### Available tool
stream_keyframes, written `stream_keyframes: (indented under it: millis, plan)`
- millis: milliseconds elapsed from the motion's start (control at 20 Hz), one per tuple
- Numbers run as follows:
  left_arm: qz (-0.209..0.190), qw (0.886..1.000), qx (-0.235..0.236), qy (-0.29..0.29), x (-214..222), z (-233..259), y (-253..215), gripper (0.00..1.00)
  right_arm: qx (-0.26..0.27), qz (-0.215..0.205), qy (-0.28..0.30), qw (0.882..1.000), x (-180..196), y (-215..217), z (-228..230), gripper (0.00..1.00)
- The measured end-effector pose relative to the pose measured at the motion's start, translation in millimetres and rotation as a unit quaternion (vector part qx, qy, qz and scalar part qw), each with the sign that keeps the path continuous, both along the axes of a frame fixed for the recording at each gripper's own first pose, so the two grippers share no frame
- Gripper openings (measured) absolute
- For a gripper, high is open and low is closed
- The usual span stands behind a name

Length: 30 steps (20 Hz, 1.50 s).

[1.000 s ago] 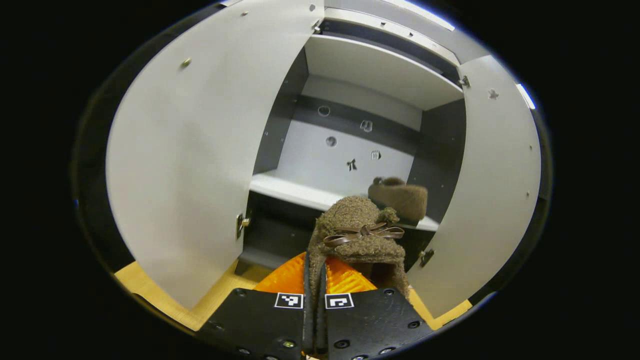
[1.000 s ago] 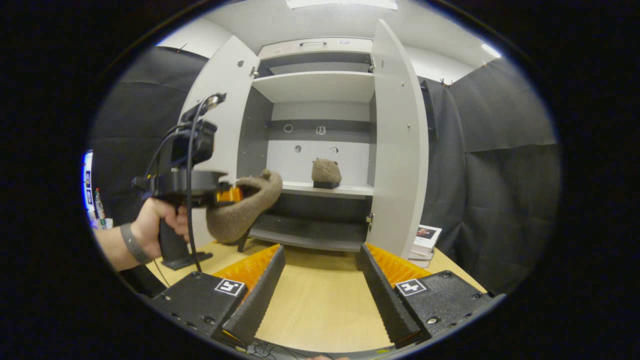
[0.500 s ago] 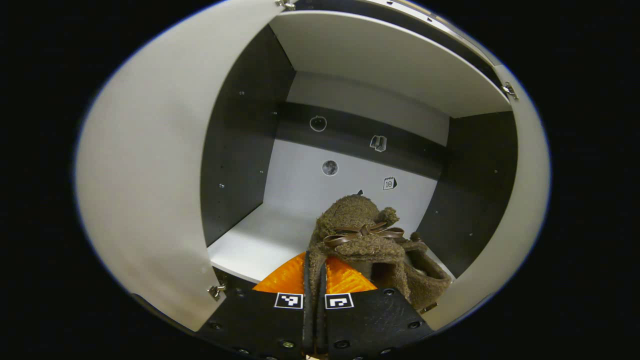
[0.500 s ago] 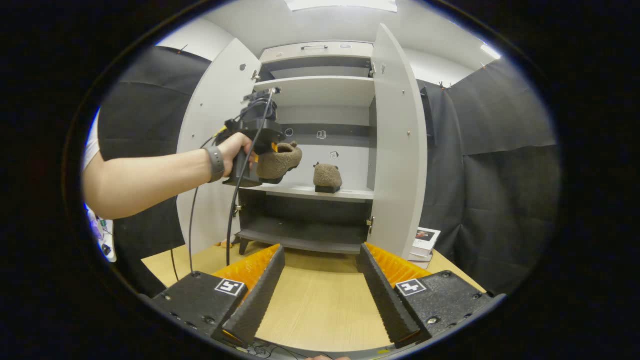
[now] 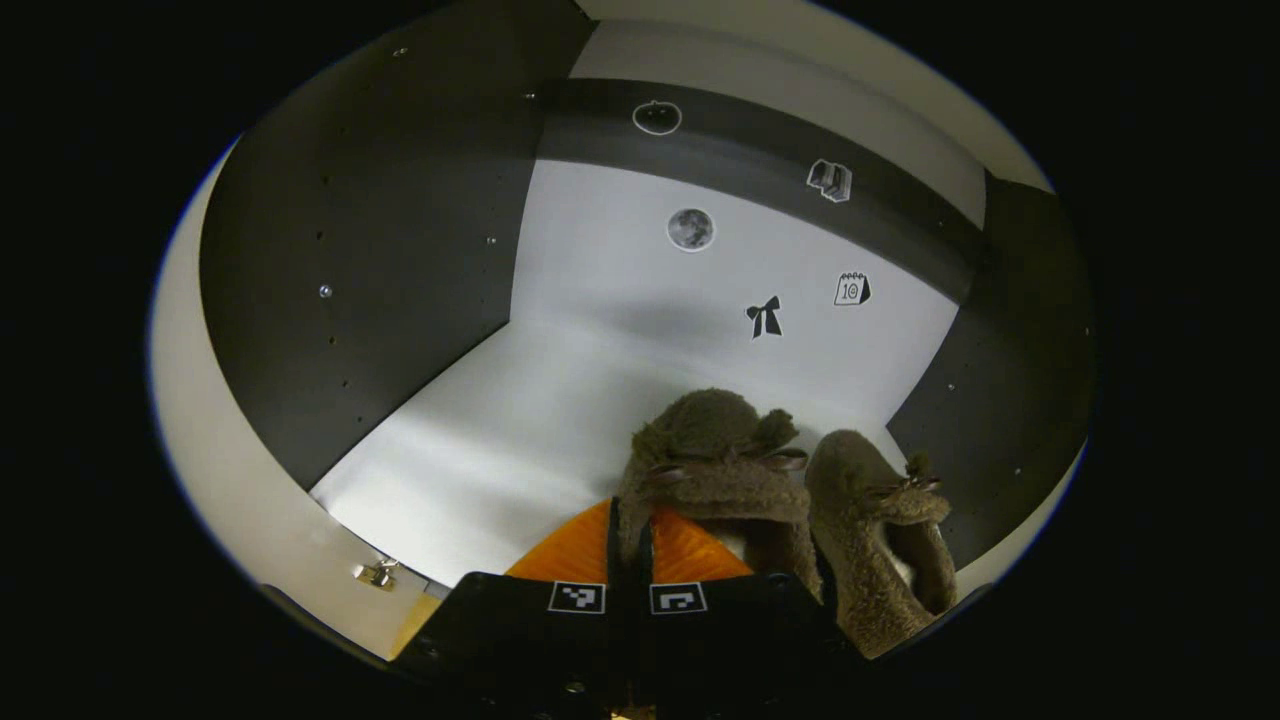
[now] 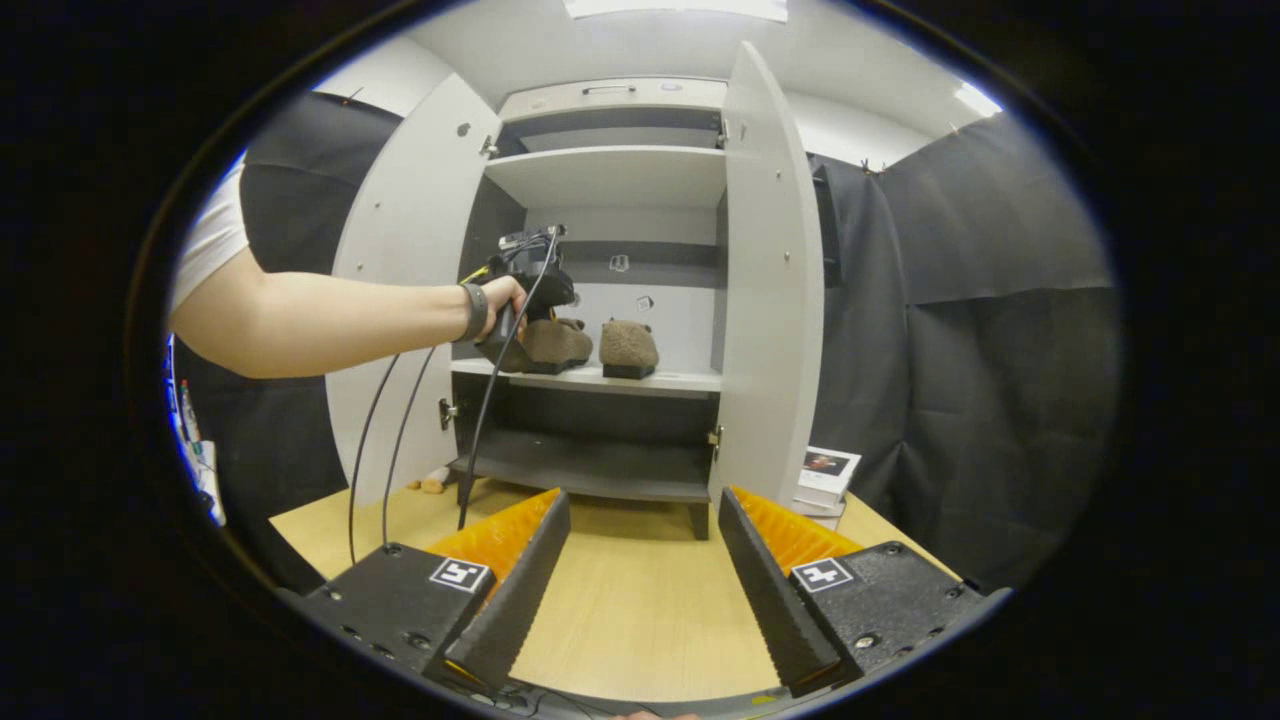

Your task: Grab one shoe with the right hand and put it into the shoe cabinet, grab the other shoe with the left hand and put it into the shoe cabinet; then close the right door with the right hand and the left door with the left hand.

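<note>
Your left tool (image 5: 630,545) grips the fuzzy slipper (image 5: 715,470) beside its mate (image 5: 880,530) — release carelessly and it tips off the shelf (image 5: 520,440); your right tool (image 6: 640,580) gapes empty.

Left gripper view: dim inside the shoe cabinet (image 5: 400,250), soft shadow on the back panel (image 5: 640,320) above the shoes, lower edge dark. Right gripper view: bright, even light from ceiling panels (image 6: 675,8), mild sheen on the desk (image 6: 640,590). Both sharp, straight edges bowed toward the rim.
</note>
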State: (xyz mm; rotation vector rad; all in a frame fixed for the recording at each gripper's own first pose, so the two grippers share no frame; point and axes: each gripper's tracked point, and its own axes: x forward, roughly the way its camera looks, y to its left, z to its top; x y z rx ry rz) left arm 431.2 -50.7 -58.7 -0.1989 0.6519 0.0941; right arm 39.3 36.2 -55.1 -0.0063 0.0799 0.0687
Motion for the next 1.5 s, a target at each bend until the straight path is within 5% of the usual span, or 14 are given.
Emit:
stream_keyframes:
  millis: [300, 550, 750, 800, 950, 1000, 1050, 1100, 1150, 1200, 1250, 1500]
  plan:
    - [-0.014, 0.999, 0.002, 0.031, 2, -2, -2, 0.06, 0.008, 0.004, 0.005, 1.0, 4, -3, -2, 0.95]
    - [-0.02, 0.999, 0.0, 0.029, -5, 8, 0, 0.37, 0.005, 0.01, 0.001, 1.0, 3, -1, 1, 0.95]
    - [-0.035, 0.999, -0.007, 0.01, -19, 29, -2, 0.42, 0.006, 0.017, 0.005, 1.0, 2, 3, -1, 0.95]
    - [-0.041, 0.999, -0.009, -0.003, -27, 41, -4, 0.58, 0.006, 0.018, 0.001, 1.0, 1, 3, -1, 0.95]
    - [-0.06, 0.996, -0.001, -0.059, -55, 79, -8, 0.59, 0.017, 0.024, 0.0, 1.0, 4, 4, -3, 0.95]
    - [-0.069, 0.994, -0.009, -0.082, -68, 92, -13, 0.75, 0.022, 0.028, 0.003, 0.999, 4, 5, -3, 0.95]
    - [-0.077, 0.991, -0.02, -0.105, -81, 105, -17, 0.61, 0.026, 0.032, 0.005, 0.999, 4, 5, -4, 0.95]
    - [-0.086, 0.988, -0.03, -0.129, -95, 117, -21, 0.61, 0.025, 0.032, 0.004, 0.999, 5, 4, -2, 0.96]
    - [-0.096, 0.983, -0.039, -0.152, -111, 128, -24, 0.8, 0.023, 0.031, 0.002, 0.999, 6, 1, -1, 0.95]
    - [-0.101, 0.979, -0.04, -0.172, -125, 134, -23, 0.61, 0.022, 0.029, 0.0, 0.999, 8, -2, 0, 0.95]
    - [-0.101, 0.976, -0.037, -0.188, -139, 140, -19, 0.81, 0.022, 0.029, -0.001, 0.999, 8, -3, 3, 0.95]
    - [-0.126, 0.961, -0.017, -0.245, -213, 156, -12, 0.81, 0.021, 0.023, -0.007, 0.999, 8, -11, 10, 0.95]
